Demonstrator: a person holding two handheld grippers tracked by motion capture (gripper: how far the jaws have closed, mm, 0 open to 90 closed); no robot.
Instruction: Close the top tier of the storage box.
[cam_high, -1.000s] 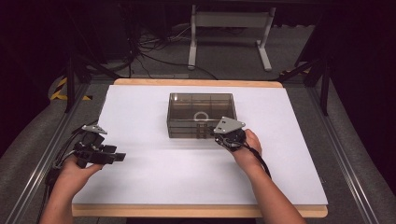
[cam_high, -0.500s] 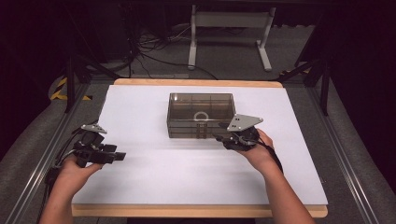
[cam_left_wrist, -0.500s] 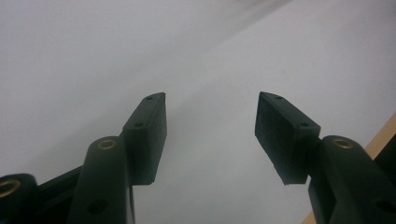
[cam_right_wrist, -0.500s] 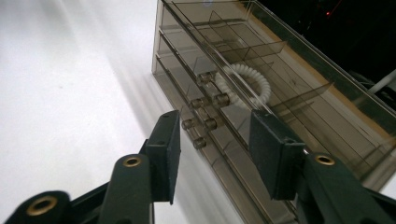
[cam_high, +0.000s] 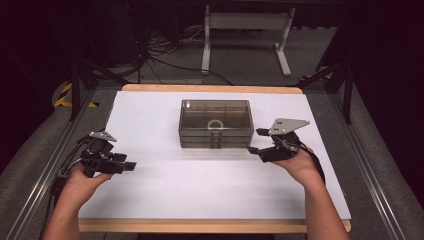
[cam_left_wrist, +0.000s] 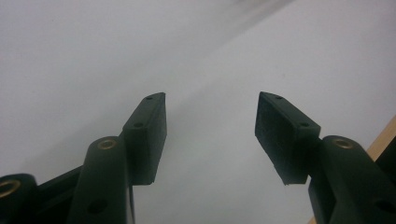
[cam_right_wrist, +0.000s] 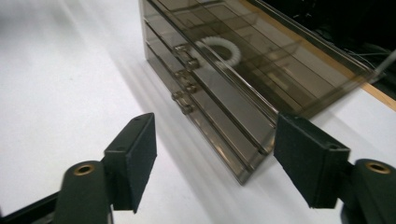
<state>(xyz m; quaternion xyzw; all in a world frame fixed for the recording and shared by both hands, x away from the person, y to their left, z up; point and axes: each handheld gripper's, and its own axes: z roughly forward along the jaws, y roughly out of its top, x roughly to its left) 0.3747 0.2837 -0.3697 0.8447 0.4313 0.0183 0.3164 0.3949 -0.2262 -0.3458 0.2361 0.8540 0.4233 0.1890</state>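
Note:
A smoked see-through drawer box (cam_high: 215, 122) with three shut drawers stands at the middle of the white table (cam_high: 200, 185); a white ring (cam_high: 216, 124) lies inside it near the top. My right gripper (cam_high: 254, 141) hovers just right of the box's front corner and points left; its jaws have just been opening and are open with nothing between them. In the right gripper view the box (cam_right_wrist: 233, 79) and the ring (cam_right_wrist: 219, 51) lie beyond that gripper (cam_right_wrist: 215, 154). My left gripper (cam_high: 131, 165) rests at the table's left, open and empty, also seen as my left gripper (cam_left_wrist: 210, 121) over bare white surface.
The table's wooden edge (cam_high: 210, 88) runs along the back. Dark floor with cables and a white metal stand (cam_high: 245, 30) lies beyond it. Metal rails (cam_high: 365, 165) flank both sides of the table.
The right gripper has drawn away from the front of the box to the right, lifted a little, and its jaws have spread. The left gripper has stayed where it was.

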